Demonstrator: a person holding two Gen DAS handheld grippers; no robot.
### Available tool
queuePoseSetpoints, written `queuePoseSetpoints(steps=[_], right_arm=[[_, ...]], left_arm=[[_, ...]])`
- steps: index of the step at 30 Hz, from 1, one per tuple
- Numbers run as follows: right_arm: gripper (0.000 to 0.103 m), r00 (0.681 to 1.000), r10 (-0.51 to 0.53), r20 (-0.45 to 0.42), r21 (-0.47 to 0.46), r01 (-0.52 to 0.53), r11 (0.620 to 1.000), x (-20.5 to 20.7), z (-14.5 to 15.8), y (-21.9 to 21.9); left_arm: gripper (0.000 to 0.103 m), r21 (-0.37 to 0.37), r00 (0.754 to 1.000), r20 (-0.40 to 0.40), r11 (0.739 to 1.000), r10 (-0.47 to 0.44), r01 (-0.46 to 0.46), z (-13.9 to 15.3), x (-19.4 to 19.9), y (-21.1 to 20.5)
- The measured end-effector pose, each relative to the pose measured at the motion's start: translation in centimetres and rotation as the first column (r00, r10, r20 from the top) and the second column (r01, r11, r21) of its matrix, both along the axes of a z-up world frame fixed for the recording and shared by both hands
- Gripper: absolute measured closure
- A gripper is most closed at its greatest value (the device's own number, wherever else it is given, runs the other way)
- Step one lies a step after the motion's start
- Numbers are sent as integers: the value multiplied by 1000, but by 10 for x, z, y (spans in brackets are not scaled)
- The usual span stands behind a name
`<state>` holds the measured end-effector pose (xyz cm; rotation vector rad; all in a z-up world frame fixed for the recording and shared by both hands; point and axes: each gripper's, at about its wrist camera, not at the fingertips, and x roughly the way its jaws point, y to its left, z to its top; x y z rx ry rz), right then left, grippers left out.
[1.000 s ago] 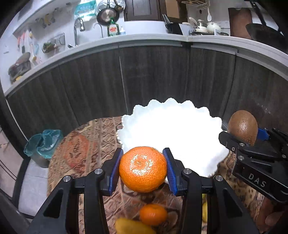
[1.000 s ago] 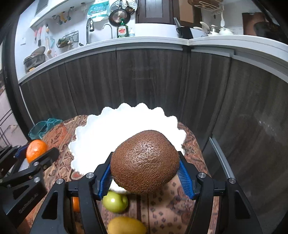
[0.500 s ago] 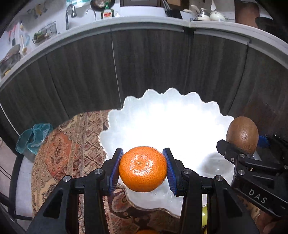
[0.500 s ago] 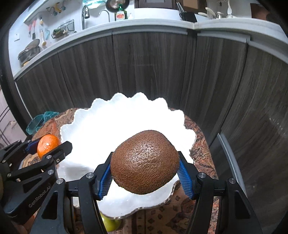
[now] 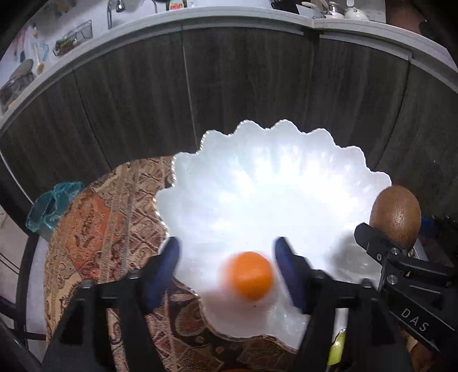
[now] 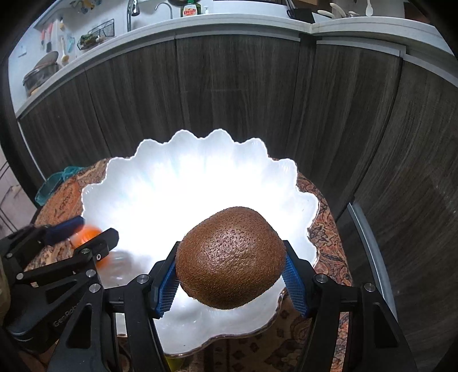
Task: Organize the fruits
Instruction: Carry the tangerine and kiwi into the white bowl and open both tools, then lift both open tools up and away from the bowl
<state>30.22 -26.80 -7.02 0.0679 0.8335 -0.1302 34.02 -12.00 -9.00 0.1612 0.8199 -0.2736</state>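
The left gripper [image 5: 226,260] has its jaws opening, the blue pads spread wide and blurred. Between them, touching neither pad, is an orange [image 5: 252,275], also blurred, over the near part of the white bowl [image 5: 257,183]; whether it has landed on the bowl's floor I cannot tell. In the right wrist view the same orange [image 6: 91,233] shows as an orange smear behind the left gripper's fingers [image 6: 103,240], above the bowl's left side.

The right gripper [image 6: 232,274] is about half open and clamped on a brown kiwi [image 6: 230,257]: both blue mesh pads press the fruit's sides, and it sits clear of the surface above the near right part of the bowl [image 6: 171,160]. From the left wrist view the kiwi [image 5: 396,217] is just over the bowl's right rim, gripped in the right gripper [image 5: 395,243], whose black frame carries the letters DAS.

The bowl is wide and shallow with a scalloped edge, brightly lit inside. It stands on a round table covered by a patterned cloth [image 5: 108,229] in orange and brown, which shows to the bowl's left and in front of it. A sliver of yellow-green fruit [image 5: 337,346] peeks out by the bowl's near edge, mostly hidden behind the left gripper's frame. To the left of the bowl, beyond the table's edge, is a teal bag [image 5: 54,204]. Behind the bowl run dark wood cabinets [image 5: 243,85] under a pale counter [image 5: 229,18], with a tap and a dish-soap bottle [image 6: 189,11] on it.
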Motion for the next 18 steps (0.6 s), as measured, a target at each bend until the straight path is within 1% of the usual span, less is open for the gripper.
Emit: queuePoseSetpoints(steps=[3,5,6,7,9,10,12,14,18], right_arm=[[34,1000,-20,7,-16,20,1000,-2,2,0],[20,998,-48,43,-63,51,997,-7,10,2],[17,996,-56,63,-84,62,995,-10,14,3],[16,994,-63,85,-106,72,992,-13,20,5],[15,991,-70,110,-122,84,989,-17,27,8],[13,990,-76,120,-125,91,988,-20,30,9],[11,987,-79,139,-120,96,988,-28,36,11],[11,983,-83,161,-121,104,987,-37,44,14],[9,975,-87,207,-121,113,986,-56,58,20]], left_arm=[[29,11,1000,10,1000,19,-19,6,-2,5],[26,19,999,21,999,31,-32,10,-5,7],[23,24,999,33,999,38,-39,13,-8,9],[20,29,998,45,999,45,-46,16,-11,10],[15,38,996,77,998,53,-56,24,-18,12],[11,38,994,90,998,55,-59,28,-22,13],[8,39,991,116,997,67,-72,37,-30,17],[5,51,987,140,995,80,-88,44,-39,20],[5,40,982,164,994,91,-98,57,-58,30]])
